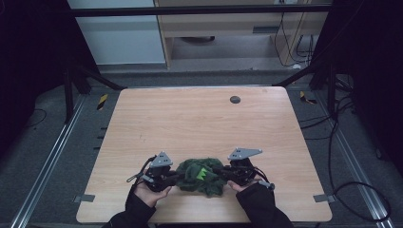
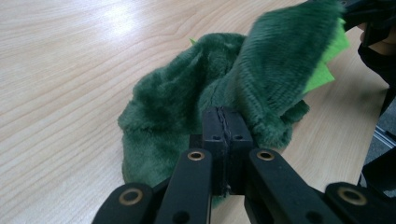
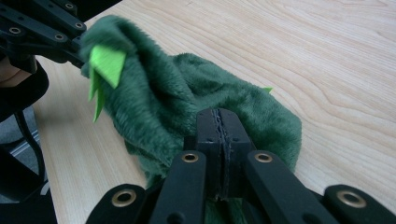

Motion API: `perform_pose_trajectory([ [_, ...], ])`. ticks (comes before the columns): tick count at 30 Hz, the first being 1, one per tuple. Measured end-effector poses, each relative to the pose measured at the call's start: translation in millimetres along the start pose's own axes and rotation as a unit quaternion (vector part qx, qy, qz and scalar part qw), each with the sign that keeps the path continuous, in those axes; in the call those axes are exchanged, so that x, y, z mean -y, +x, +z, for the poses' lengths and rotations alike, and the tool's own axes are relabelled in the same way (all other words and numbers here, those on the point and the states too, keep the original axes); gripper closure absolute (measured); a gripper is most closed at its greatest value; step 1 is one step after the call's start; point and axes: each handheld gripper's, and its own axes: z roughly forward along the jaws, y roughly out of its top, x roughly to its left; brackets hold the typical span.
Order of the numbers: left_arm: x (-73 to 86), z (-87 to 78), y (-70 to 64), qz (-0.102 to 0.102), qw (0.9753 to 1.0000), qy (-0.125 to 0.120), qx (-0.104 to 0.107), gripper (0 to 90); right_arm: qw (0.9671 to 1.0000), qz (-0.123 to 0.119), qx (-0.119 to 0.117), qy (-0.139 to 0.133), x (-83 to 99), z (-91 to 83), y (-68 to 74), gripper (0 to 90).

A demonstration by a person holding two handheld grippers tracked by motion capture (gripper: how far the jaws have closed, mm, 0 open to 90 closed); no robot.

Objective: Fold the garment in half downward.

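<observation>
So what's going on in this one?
A person at a wooden table holds a fuzzy green cloth between two tongs. The left tongs and the right tongs are each shut on an edge of it, near the table's front. The cloth is bunched, partly lifted, with bright green felt spikes showing.

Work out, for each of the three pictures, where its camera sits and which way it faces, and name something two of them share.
High view: above the person's side, looking forward and down on the wooden table; both sleeves, left gripper, right gripper.
Left gripper view: rides the left gripper, looking along shut fingers at the green plush fabric.
Right gripper view: rides the right gripper, looking the opposite way across the fabric; the left gripper shows top left.
Shared: the fabric's bright green felt spikes, seen in both gripper views.
</observation>
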Motion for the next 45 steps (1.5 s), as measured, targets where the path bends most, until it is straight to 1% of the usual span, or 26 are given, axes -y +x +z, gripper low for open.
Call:
perform_pose_trajectory([
  [3, 2.6, -1.6, -0.7, -0.001, 1.0, 0.001, 0.002, 89.3, 1.0, 0.003, -0.001, 0.002, 1.4, -1.0, 1.0, 88.4],
  [4, 3.4, -1.9, -1.6, -0.004, 1.0, -0.002, 0.003, 89.3, 1.0, 0.0, -0.002, 0.002, 2.2, -1.1, 1.1, 88.4],
  [6, 4.6, -3.2, -2.7, 0.001, 1.0, 0.001, 0.005, 89.3, 1.0, 0.002, -0.002, 0.004, 3.3, -1.8, 2.7, 88.3],
  [7, 5.2, -3.5, -3.1, 0.002, 1.0, 0.002, 0.006, 89.3, 1.0, -0.002, -0.003, 0.004, 4.0, -2.1, 3.2, 88.2],
  [10, 7.5, -4.0, -3.9, -0.001, 1.0, 0.003, 0.008, 89.4, 1.0, -0.003, -0.004, 0.004, 5.4, -3.0, 5.0, 88.1],
  [13, 9.9, -4.6, -3.8, -0.001, 0.9999, 0.008, 0.008, 89.3, 1.0, -0.002, -0.005, 0.005, 7.0, -4.3, 6.3, 88.1],
  [16, 12.6, -4.3, -5.0, -0.005, 0.9999, 0.009, 0.009, 89.3, 1.0, -0.002, -0.004, 0.007, 8.8, -5.4, 7.2, 88.0],
  [18, 13.7, -4.9, -5.4, -0.002, 0.9999, 0.013, 0.007, 89.3, 1.0, -0.002, -0.006, 0.008, 10.3, -5.9, 8.0, 88.0],
  [24, 17.3, -5.0, -8.4, -0.006, 0.9998, 0.019, 0.005, 89.4, 0.9999, -0.001, -0.007, 0.012, 15.0, -6.5, 10.5, 88.7],
  [27, 19.8, -3.7, -11.1, -0.008, 0.9996, 0.025, 0.007, 89.4, 0.9998, -0.002, -0.009, 0.015, 17.5, -6.6, 12.0, 89.1],
  [30, 23.4, -0.8, -15.3, -0.005, 0.9994, 0.033, 0.007, 89.5, 0.9997, -0.001, -0.012, 0.02, 21.1, -7.3, 13.6, 89.4],
  [35, 29.1, 4.2, -19.2, -0.01, 0.9989, 0.046, -0.002, 89.6, 0.9996, -0.001, -0.013, 0.023, 25.1, -8.9, 14.3, 89.5],
  [37, 32.0, 6.7, -21.1, -0.01, 0.9987, 0.051, -0.004, 89.6, 0.9995, 0.0, -0.012, 0.029, 27.7, -9.0, 14.5, 89.6],
  [40, 33.6, 9.0, -22.0, -0.011, 0.9984, 0.055, -0.005, 89.6, 0.9994, 0.0, -0.013, 0.033, 29.8, -8.0, 14.7, 89.6],
  [41, 33.9, 9.6, -21.7, -0.008, 0.9982, 0.059, -0.006, 89.6, 0.9993, 0.0, -0.012, 0.036, 30.2, -7.7, 14.8, 89.6],
  [42, 34.7, 11.0, -22.1, -0.012, 0.9981, 0.06, -0.007, 89.6, 0.9991, -0.001, -0.011, 0.04, 31.7, -5.9, 14.5, 89.7],
  [44, 35.8, 12.8, -22.0, -0.01, 0.9976, 0.069, -0.008, 89.6, 0.999, 0.002, -0.011, 0.044, 32.2, -5.3, 14.8, 89.7],
  [45, 36.0, 13.3, -22.0, -0.008, 0.9974, 0.071, -0.008, 89.6, 0.9987, -0.004, -0.007, 0.049, 33.0, -3.8, 14.9, 89.6],
])
